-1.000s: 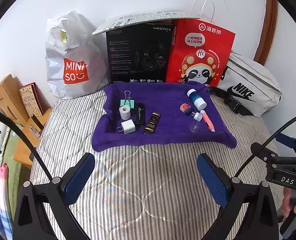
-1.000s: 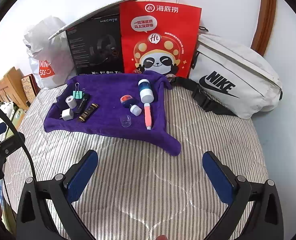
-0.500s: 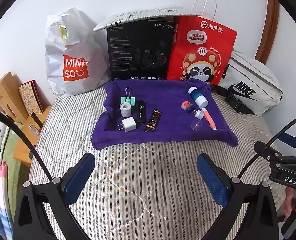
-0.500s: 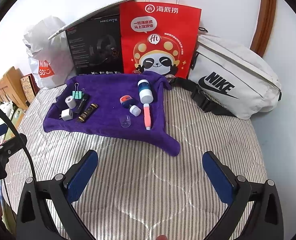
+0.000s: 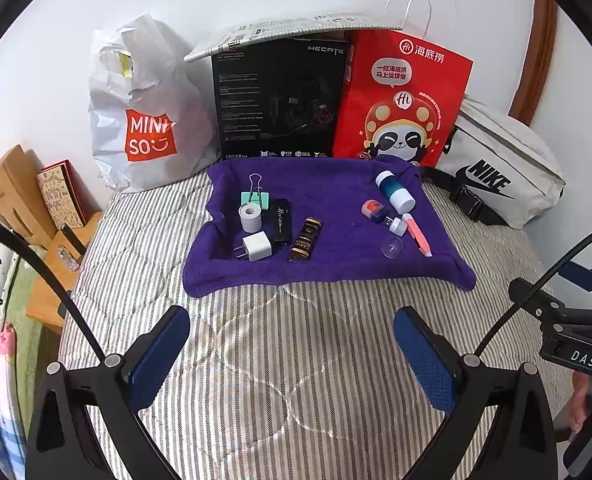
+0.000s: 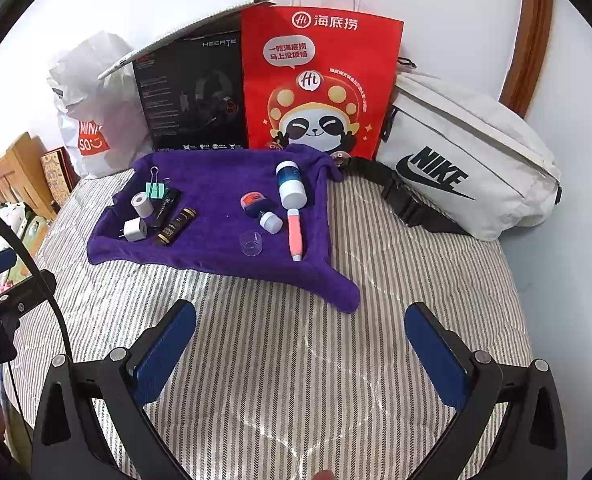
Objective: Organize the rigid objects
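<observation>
A purple towel lies on the striped bed with small items on it. On its left side sit a teal binder clip, a white tape roll, a white charger plug, a black stick and a dark tube. On its right side lie a blue-white bottle, an orange-blue piece, a small white cap, a clear cap and a pink pen. My left gripper and right gripper both hover open over bare bedding, short of the towel.
Against the wall stand a white Miniso bag, a black Hecate box and a red panda paper bag. A white Nike waist bag lies at the right. Wooden furniture flanks the bed's left edge.
The left gripper has drawn back and risen slightly, so the towel sits a little farther away. The right view has barely shifted. Both stay open.
</observation>
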Demonstrator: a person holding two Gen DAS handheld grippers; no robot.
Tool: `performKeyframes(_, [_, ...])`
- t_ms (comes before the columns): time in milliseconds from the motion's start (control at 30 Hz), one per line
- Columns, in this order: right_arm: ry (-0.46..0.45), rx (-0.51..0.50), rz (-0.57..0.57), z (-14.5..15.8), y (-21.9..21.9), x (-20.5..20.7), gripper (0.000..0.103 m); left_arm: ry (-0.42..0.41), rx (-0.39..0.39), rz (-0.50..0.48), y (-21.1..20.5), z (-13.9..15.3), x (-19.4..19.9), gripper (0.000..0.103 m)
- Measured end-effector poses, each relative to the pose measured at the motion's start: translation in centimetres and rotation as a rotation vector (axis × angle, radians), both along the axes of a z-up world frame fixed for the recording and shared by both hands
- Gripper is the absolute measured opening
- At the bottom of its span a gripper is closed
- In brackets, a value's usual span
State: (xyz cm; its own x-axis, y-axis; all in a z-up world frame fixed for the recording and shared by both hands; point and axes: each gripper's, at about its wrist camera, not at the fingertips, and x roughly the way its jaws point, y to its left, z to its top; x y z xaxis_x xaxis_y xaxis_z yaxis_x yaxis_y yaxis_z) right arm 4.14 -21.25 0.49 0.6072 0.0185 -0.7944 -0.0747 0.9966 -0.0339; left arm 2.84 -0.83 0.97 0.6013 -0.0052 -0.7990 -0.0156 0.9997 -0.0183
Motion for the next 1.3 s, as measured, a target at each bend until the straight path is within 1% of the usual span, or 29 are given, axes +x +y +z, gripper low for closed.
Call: performKeyframes(1300, [-0.003,-0.004,-0.003,0.08,-0.34,-0.14,0.102,0.016,0.021,-0.018,0.05,-0.04,0.11,0.103])
